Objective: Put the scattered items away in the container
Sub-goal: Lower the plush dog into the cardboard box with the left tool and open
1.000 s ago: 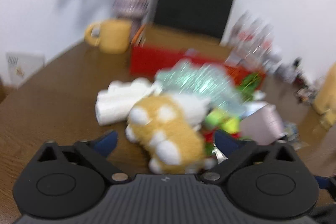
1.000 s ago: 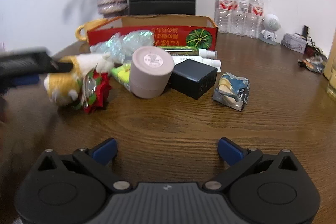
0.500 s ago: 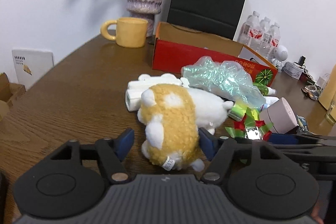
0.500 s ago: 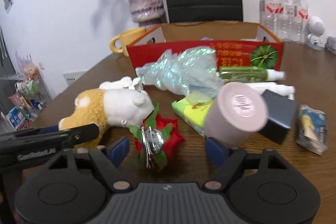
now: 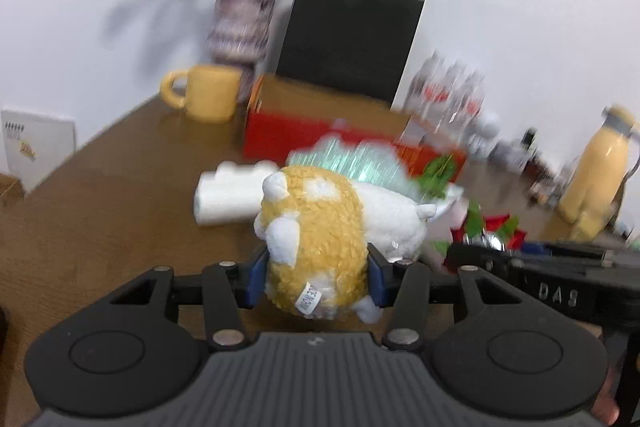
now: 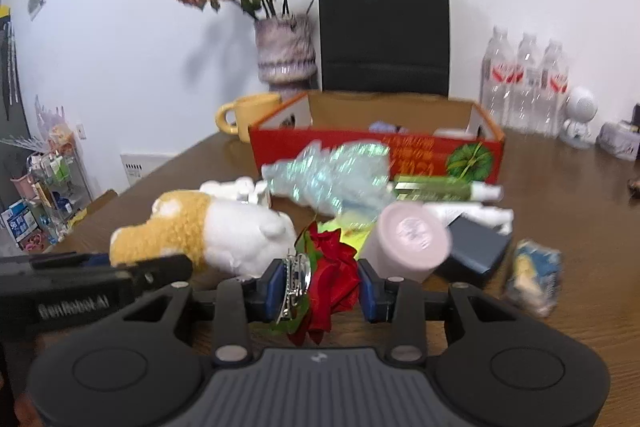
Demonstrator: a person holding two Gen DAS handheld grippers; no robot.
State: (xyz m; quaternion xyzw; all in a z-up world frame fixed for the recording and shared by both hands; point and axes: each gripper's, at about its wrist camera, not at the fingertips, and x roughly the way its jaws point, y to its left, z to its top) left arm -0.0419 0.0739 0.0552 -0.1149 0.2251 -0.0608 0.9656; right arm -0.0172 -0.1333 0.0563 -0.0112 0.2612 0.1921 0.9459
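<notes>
Facing box interior (image 6: 384, 111), right view only

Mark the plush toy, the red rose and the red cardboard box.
plush toy (image 5: 316, 251): left wrist view, yellow fleece body between the blue pads.
red rose (image 6: 334, 273): right wrist view, red petals between the blue pads.
red cardboard box (image 6: 320, 151): right wrist view, red front wall.

The plush (image 5: 316, 239) is fuzzy, curly cloth; the rose (image 6: 334, 273) looks like smooth red fabric with a shiny foil wrap. The table (image 6: 560, 339) is grained brown wood with a slight sheen, and the box (image 6: 376, 155) is glossy printed cardboard, raw brown inside. The bag (image 6: 332, 175) is crinkled iridescent film, the mug (image 6: 252, 115) glazed and glossy.
</notes>
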